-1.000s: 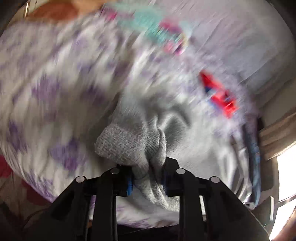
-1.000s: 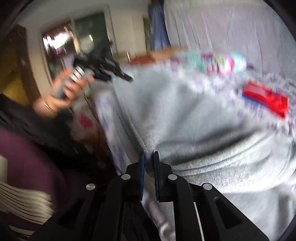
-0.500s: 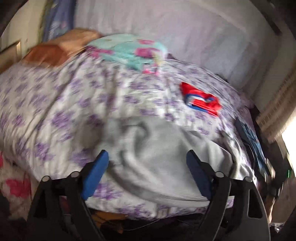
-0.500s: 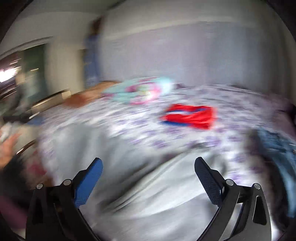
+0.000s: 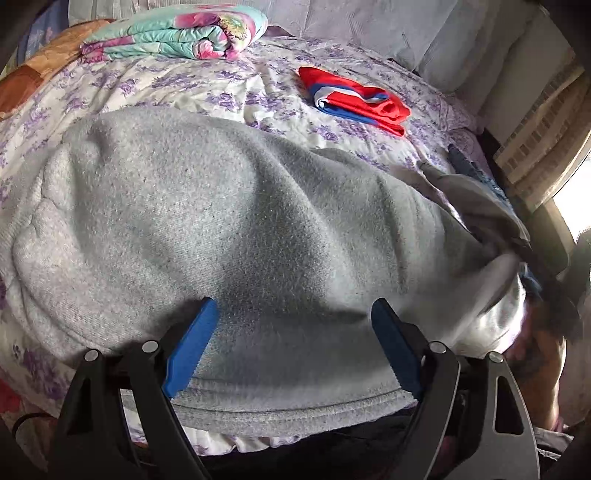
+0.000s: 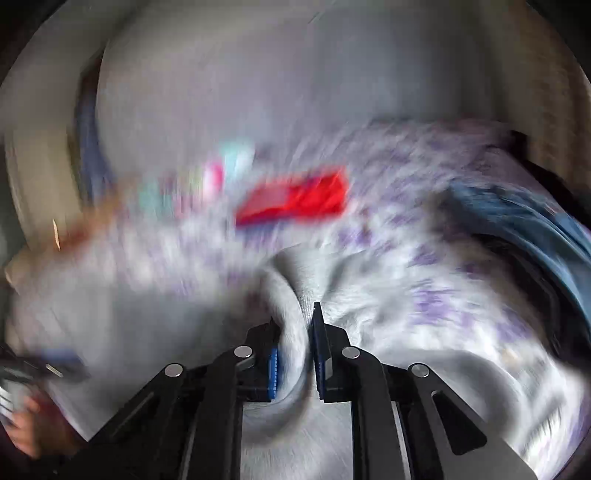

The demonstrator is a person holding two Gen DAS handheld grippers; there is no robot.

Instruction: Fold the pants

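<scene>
1. A bed [image 5: 207, 83] with a white cover printed in purple flowers fills the left wrist view; a pale grey padded headboard [image 5: 369, 22] runs along its far side, and at the far right bright daylight comes in beside a cream patterned curtain [image 5: 543, 136].
2. Grey fleece pants [image 5: 236, 221] lie spread across the near half of the bed, their stitched hem hanging at the near edge.
3. The left tool [image 5: 291, 347] hangs over the pants with its blue-padded jaws wide apart; the cloth lies under and between them, but the pads do not press on it.
4. In the right wrist view, badly blurred, the right tool [image 6: 293, 350] has its jaws closing on a raised ridge of the grey pants [image 6: 291, 325]; the fold stands between the blue pads, which look to be pinching it.
5. A folded quilt [image 5: 177, 33] in turquoise and pink sits at the far left of the bed, with an orange-brown pillow [image 5: 33, 74] just beside it at the left edge.
6. A folded red, blue and white garment [image 5: 354, 98] lies on the far right part of the cover, well apart from the pants.
7. Blue denim cloth [image 6: 528, 218] is bunched at the right edge of the bed.
8. A person's hand [image 6: 26, 424] shows at the lower left edge of the right wrist view, too smeared to tell more.
</scene>
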